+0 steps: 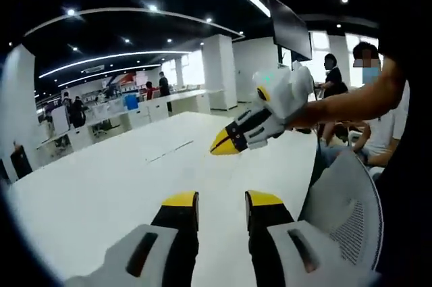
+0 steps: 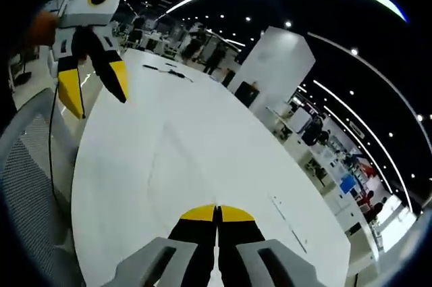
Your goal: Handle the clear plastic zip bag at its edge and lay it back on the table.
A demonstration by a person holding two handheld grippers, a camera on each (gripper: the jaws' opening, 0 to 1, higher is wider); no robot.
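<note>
Over the white table (image 1: 101,192), in the left gripper view, the left gripper (image 1: 221,200) rises from 6 o'clock with its jaws parted and only bare table top between the yellow tips. Toward 2 o'clock of it the right gripper (image 1: 226,144) hangs in the air above the table on a person's arm, its tips pressed together on nothing. A mesh chair (image 1: 347,216) sits at 4 o'clock and a dark screen (image 1: 290,27) hangs at 1 o'clock.

In the right gripper view we see the left gripper at 10 o'clock, spread wide and well above the table. At 6 o'clock the right gripper's own jaws meet tip to tip, empty.

Between them, near the middle of the table, lies a faint outline (image 2: 177,159). It may be the clear zip bag lying flat, but we cannot tell for sure.

We judge that neither tool has the bag, so either the grasp has not begun or the bag is already laid back. If it is to be picked up, the next move calls for lowering one gripper, jaws parted, to the bag's edge. Thin film lying flat is hard to pinch, so one tip would need to slide under it.

We count two grippers, one table, one chair, one screen and several people at the far desks.
</note>
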